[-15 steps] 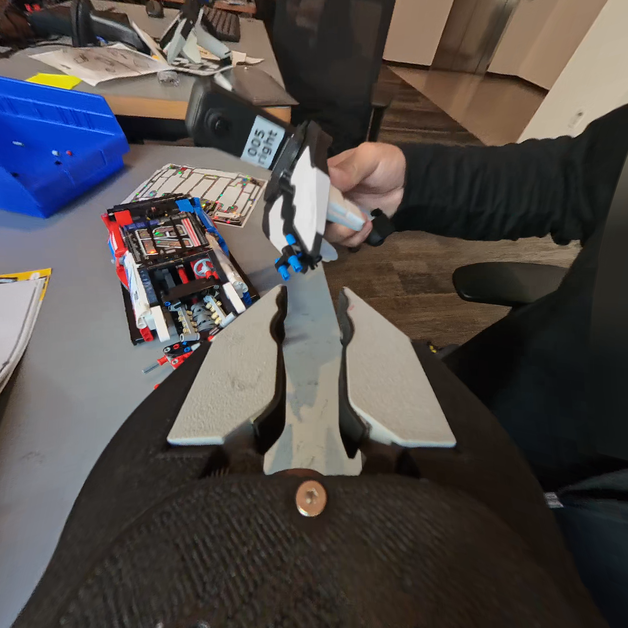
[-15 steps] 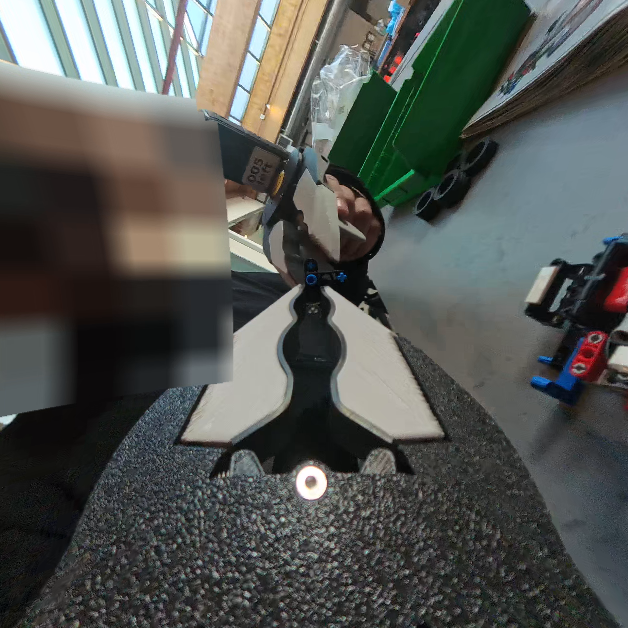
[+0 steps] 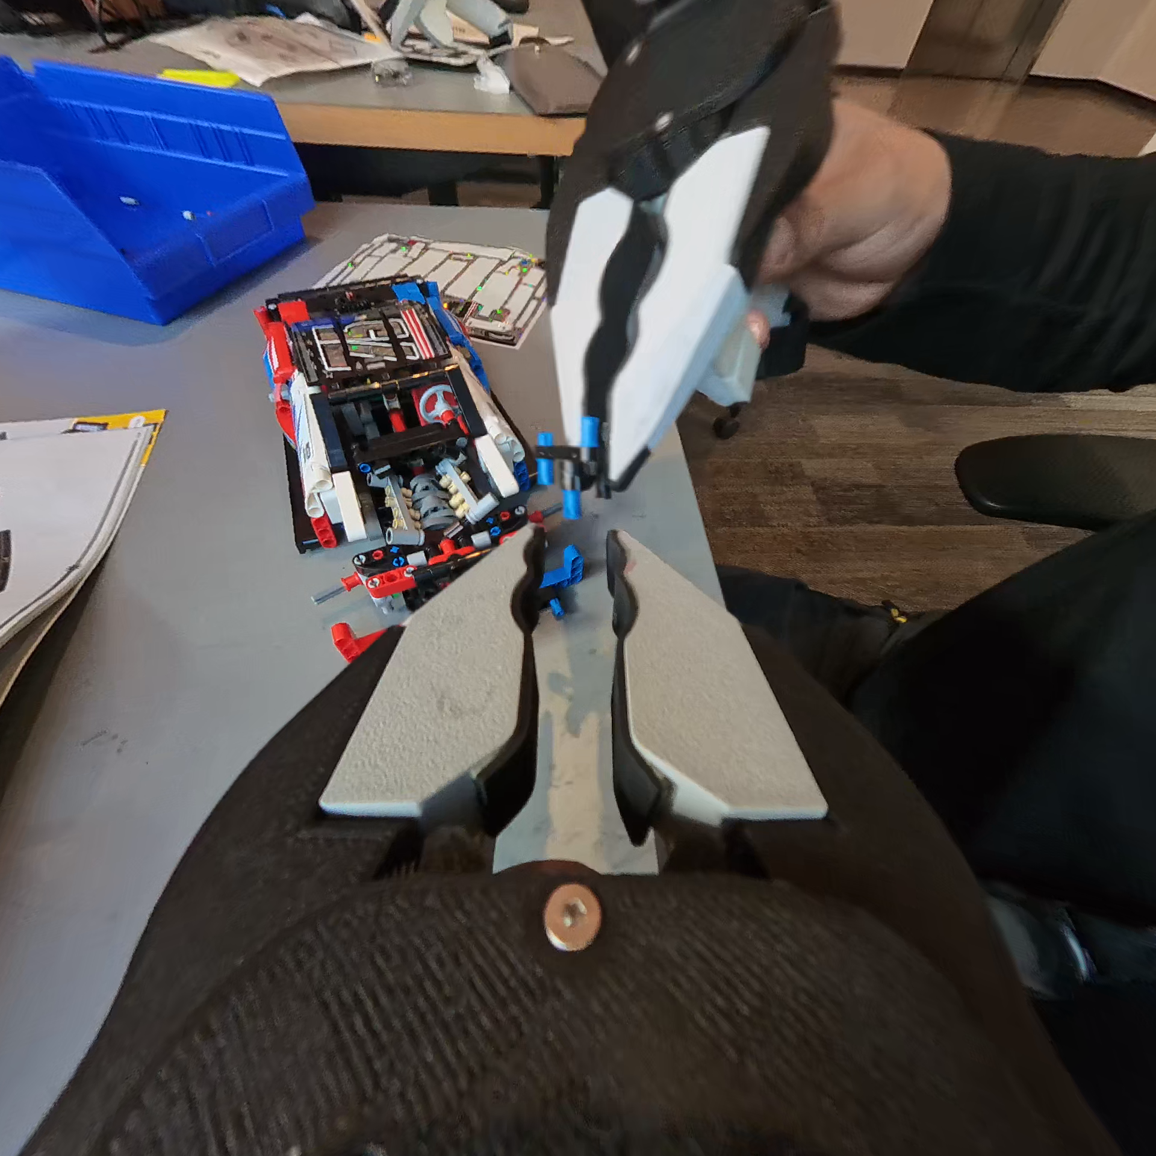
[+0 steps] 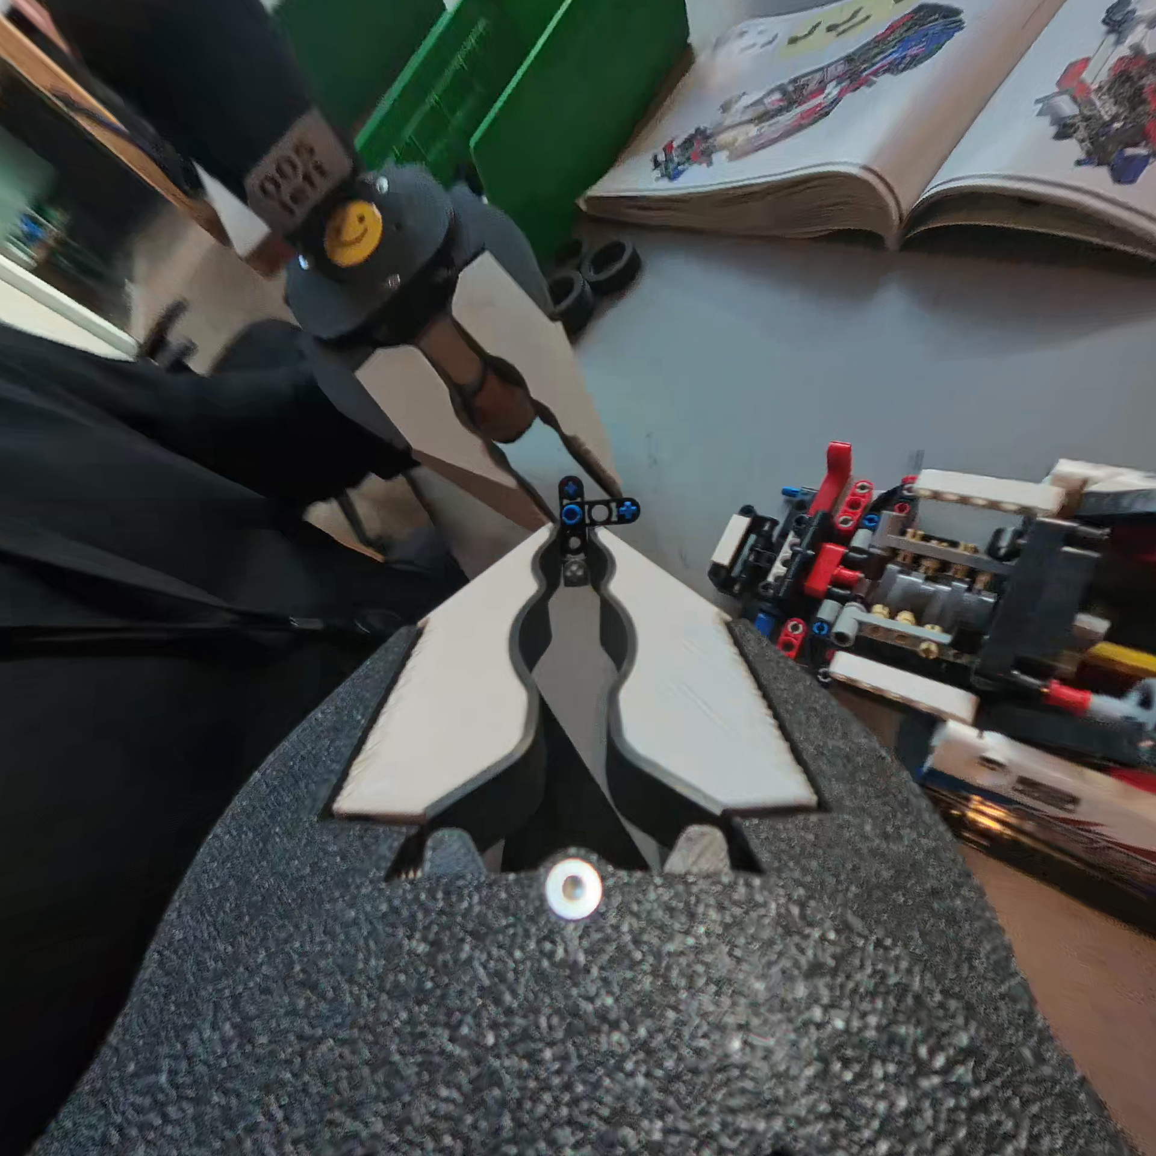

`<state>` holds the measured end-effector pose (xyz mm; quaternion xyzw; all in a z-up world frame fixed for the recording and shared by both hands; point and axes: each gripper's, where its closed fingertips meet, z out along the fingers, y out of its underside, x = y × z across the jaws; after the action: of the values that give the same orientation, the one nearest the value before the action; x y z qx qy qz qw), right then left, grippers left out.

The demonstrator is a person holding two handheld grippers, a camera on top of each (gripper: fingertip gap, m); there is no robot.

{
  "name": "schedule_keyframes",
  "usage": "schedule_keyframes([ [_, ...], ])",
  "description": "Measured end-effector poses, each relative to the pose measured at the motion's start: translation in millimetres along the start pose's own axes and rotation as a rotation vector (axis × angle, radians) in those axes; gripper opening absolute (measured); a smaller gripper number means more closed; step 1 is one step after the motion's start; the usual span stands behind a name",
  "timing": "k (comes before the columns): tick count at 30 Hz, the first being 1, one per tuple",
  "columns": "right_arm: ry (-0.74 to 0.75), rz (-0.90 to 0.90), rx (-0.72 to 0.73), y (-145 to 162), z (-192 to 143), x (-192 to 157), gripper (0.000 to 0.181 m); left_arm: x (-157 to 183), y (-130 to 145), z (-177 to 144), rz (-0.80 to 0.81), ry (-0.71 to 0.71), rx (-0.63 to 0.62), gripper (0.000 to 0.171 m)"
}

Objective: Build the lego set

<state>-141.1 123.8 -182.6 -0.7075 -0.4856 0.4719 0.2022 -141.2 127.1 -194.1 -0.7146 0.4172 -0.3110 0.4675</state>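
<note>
A red, white, blue and black lego car lies on the grey table, its open engine end toward me; it also shows in the right wrist view. My right gripper is shut on a small black T-shaped beam with blue pins, held in the air; the left wrist view shows the beam too, just right of the car. My left gripper is open and empty, just below that piece. A small blue piece lies on the table between its fingers.
A blue bin stands at the back left. A sticker sheet lies behind the car. Open instruction books lie at the table's far side, with green bins and black tyres. Loose red parts lie near the car. The table edge is close on the right. Both grippers' tips are close together, under 4 cm apart.
My right gripper has swung down and closer to the table with the beam, and now points down beside the car. My left gripper has moved forward toward the car and the blue piece.
</note>
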Motion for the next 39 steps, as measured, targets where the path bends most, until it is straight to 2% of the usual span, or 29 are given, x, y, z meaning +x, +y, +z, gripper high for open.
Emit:
schedule_keyframes([
  [4,0.258,-0.265,-0.160,15.2,3.5,16.9,0.007,1.0,3.6,4.4,0.014,0.031,-0.009,0.016],
  [7,0.333,-0.338,-0.187,14.5,3.4,20.3,0.007,-1.2,5.9,8.3,0.070,0.006,-0.023,0.012],
  [14,0.269,-0.397,-0.215,21.4,8.5,9.3,0.007,7.5,16.2,14.7,0.154,0.049,-0.056,0.008],
  [15,0.245,-0.390,-0.215,22.5,9.8,7.2,0.007,6.8,17.5,14.7,0.178,0.035,-0.058,0.004],
  [21,0.224,-0.422,-0.239,22.5,15.0,10.5,0.007,1.7,21.5,13.7,0.229,-0.015,-0.031,0.003],
  [26,0.183,-0.436,-0.277,19.5,19.4,17.4,0.008,-6.5,23.6,14.4,0.113,-0.020,0.007,0.003],
  [30,0.123,-0.439,-0.311,7.7,30.8,18.5,0.020,-24.0,22.8,2.4,0.095,-0.089,0.011,0.003],
  [39,0.125,-0.477,-0.332,-14.6,38.3,36.5,0.011,-47.5,18.4,-14.2,-0.023,-0.138,0.075,0.003],
])
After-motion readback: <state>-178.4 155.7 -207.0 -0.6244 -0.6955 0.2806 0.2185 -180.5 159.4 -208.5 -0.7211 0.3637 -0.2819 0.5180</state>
